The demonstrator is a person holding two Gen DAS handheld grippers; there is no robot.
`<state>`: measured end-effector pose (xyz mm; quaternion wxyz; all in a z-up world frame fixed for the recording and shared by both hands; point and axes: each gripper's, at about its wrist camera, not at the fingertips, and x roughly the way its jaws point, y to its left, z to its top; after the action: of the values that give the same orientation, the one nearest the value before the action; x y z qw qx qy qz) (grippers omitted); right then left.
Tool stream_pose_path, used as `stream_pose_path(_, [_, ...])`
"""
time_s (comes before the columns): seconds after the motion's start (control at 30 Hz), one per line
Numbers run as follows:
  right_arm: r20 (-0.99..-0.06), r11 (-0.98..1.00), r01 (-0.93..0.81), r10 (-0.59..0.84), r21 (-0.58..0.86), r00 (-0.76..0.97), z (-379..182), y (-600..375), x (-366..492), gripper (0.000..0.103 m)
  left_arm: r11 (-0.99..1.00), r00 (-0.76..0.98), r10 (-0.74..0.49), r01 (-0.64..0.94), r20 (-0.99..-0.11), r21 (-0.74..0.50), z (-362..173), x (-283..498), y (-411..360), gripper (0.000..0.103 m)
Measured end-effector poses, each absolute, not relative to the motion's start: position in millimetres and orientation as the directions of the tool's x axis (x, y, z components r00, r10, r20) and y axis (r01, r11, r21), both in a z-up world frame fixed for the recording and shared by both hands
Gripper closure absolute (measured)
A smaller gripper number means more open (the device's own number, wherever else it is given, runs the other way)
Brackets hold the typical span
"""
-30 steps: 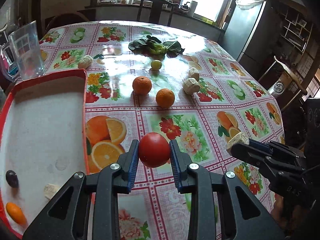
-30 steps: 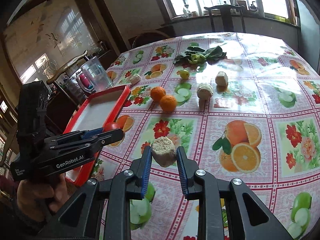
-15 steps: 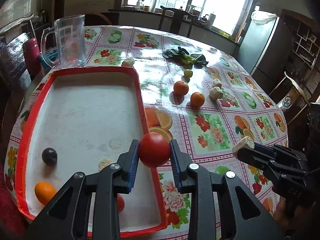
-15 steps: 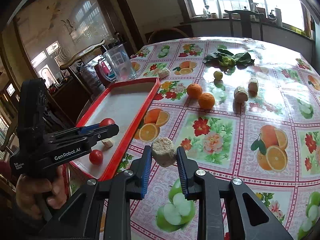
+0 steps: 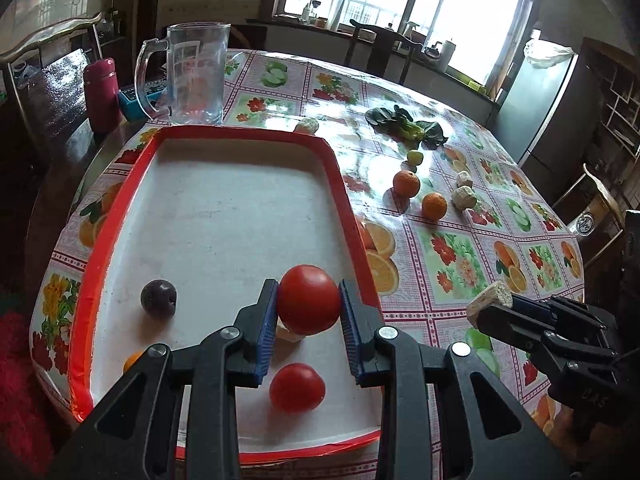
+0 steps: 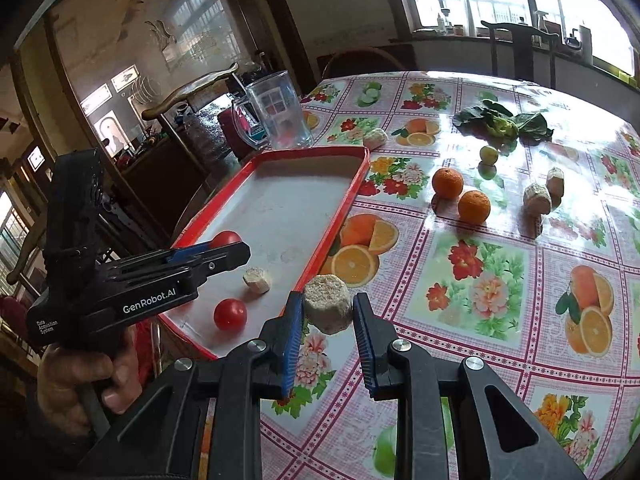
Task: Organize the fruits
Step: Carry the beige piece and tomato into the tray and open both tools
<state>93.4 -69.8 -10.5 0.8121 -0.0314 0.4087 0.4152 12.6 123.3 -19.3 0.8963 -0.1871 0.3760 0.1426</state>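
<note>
Far half of the red-rimmed tray (image 5: 332,168) lies bare and open to approach. Its near end is crowded by a plum (image 5: 158,298), a loose tomato (image 5: 296,387) and a pale chunk (image 6: 257,279). A glass jug (image 5: 196,74) stands just behind the far rim.

Daylight from blown-out windows (image 5: 404,4) at the back; strong glare on the glossy tablecloth (image 6: 560,92). Room corners dim. Heavy fisheye bending at edges, dark vignette. Centre sharp, soft short shadows under fruit.
</note>
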Motion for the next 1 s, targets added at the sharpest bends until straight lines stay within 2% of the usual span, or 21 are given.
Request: stream_pose_path(1.0, [-0.716,0.601,-0.747,0.652,0.284,0.251,-19.0,-6.6,97.8,0.078,0.848,0.667,0.129,-0.458,-0.734,-0.267,-27.1,-2.6,172.4,0.075])
